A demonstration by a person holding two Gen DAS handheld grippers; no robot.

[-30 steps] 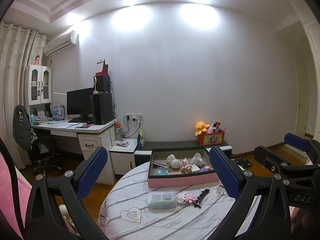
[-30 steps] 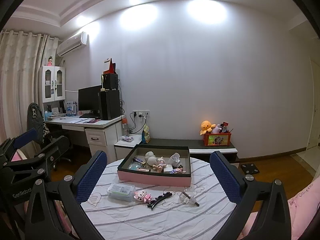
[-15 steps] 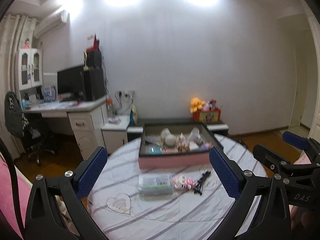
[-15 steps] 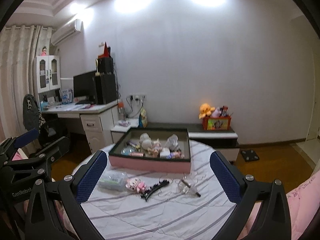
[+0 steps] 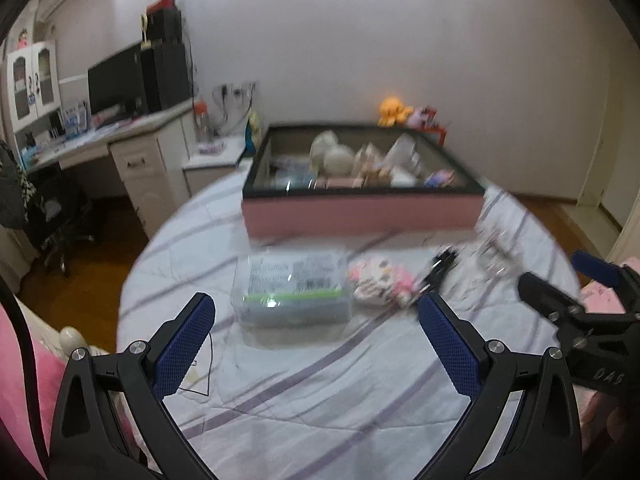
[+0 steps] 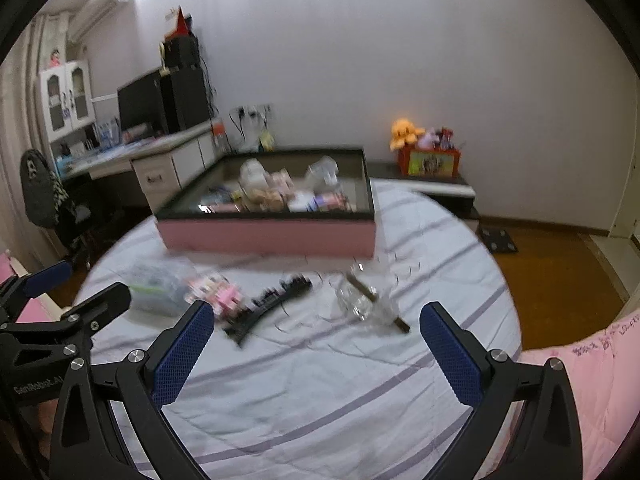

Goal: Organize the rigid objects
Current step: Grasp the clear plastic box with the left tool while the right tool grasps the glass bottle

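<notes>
A: Pink-sided, dark-rimmed, there's the tray at twelve o'clock on the round striped table, and it's already busy inside: pale rounded shapes, something white, a few small packets, too blurred to name.

B: And the loose pieces sit in a row in front of it, not in it.

A: Right. In the left view the clear plastic box with the green strip lies dead ahead at twelve, the pink toy just beside it at one o'clock, the black hair clip beyond that.

B: The left gripper?

A: Fingers spread wide, nothing between them, hovering short of the box. The right gripper is likewise splayed and empty; the hair clip sits at eleven, the clear glass piece with its brown stick at twelve to one.

B: So this is the approach step.

A: That's my read. Nothing is grasped. Next, I'd judge, the left closes across the box's short sides, lifts, and carries it into the tray.
</notes>
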